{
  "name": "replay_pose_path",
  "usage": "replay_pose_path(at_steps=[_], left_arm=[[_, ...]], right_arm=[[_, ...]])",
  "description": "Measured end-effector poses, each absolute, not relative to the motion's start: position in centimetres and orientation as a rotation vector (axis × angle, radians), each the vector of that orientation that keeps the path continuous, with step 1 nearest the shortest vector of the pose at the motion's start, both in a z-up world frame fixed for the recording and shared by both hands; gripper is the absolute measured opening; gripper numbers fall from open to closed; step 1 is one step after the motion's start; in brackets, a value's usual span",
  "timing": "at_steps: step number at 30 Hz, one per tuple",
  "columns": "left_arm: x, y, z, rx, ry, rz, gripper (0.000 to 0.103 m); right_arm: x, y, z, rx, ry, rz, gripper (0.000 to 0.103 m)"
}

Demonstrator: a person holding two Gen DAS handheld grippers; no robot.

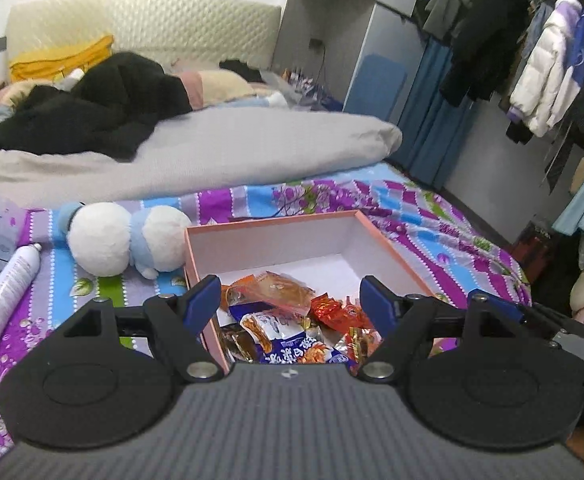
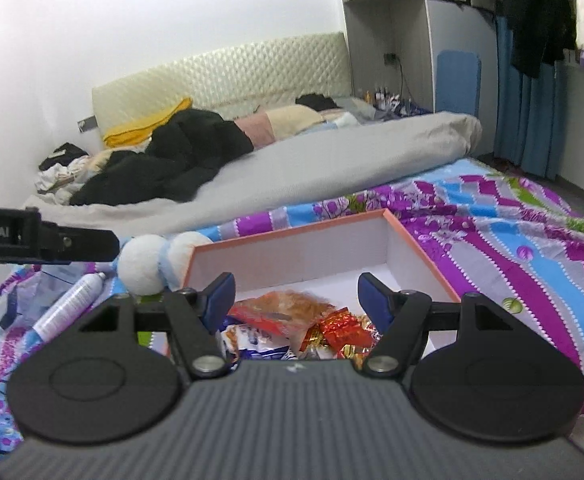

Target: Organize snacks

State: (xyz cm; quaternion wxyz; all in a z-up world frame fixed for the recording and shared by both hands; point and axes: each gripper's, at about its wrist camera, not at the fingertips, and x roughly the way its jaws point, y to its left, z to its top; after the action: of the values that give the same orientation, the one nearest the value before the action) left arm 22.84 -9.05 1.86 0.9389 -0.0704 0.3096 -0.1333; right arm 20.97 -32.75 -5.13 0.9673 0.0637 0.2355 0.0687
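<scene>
Left claw: jaws spread, nothing between them, poised above the near end of the box. Right claw: likewise spread and empty.
Snack packets: orange, red and blue-white wrappers heaped in the near part of the pink-rimmed box; far part bare.
Box rests on a floral bedsheet.
Left of box: plush toy touching its corner; white spray can lying flat.
Beyond: grey duvet, black garment, quilted headboard.

Black tool, blue fingertips
</scene>
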Motion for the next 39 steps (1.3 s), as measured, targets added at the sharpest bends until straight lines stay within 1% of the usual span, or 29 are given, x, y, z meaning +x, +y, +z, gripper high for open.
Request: replay_pose_path(at_steps=[10,25,26,28,29,30,32,34,35,39], left_arm=[[13.8,-7.1,4.3,-0.140,0.579,-0.284,0.080],[6.8,-6.6,5.2,-0.105,0.553,-0.340,0.081],[6.5,-6.6,5.1,-0.105,0.554,-0.343,0.082],[5.8,-6.6,5.1,-0.094,0.554,-0.340,0.087],[5.4,-6.5,5.1,-0.092,0.555,-0.328,0.092],[5.2,-6.4,5.0,-0.096,0.558,-0.318,0.096],[5.0,-6.4,4.8,-0.098,0.570,-0.324,0.098],[4.9,-6.4,4.5,-0.095,0.575,-0.312,0.100],[5.0,-6.4,4.4,-0.089,0.576,-0.303,0.101],[5.0,-6.4,4.1,-0.093,0.580,-0.299,0.101]], right_arm=[[13.8,-31.5,-2.1,0.141,0.411,0.154,0.070],[6.2,-31.0,-1.3,0.126,0.373,0.110,0.070],[6.0,-31.1,-1.3,0.130,0.376,0.108,0.070],[5.6,-31.2,-1.5,0.136,0.382,0.108,0.070],[5.4,-31.2,-1.6,0.136,0.382,0.107,0.070],[5.2,-31.2,-1.6,0.137,0.380,0.105,0.070],[5.0,-31.1,-1.8,0.141,0.381,0.102,0.070],[5.0,-31.1,-2.0,0.138,0.379,0.110,0.090],[5.0,-31.2,-2.0,0.139,0.370,0.096,0.103],[5.0,-31.6,-2.3,0.146,0.376,0.087,0.103]])
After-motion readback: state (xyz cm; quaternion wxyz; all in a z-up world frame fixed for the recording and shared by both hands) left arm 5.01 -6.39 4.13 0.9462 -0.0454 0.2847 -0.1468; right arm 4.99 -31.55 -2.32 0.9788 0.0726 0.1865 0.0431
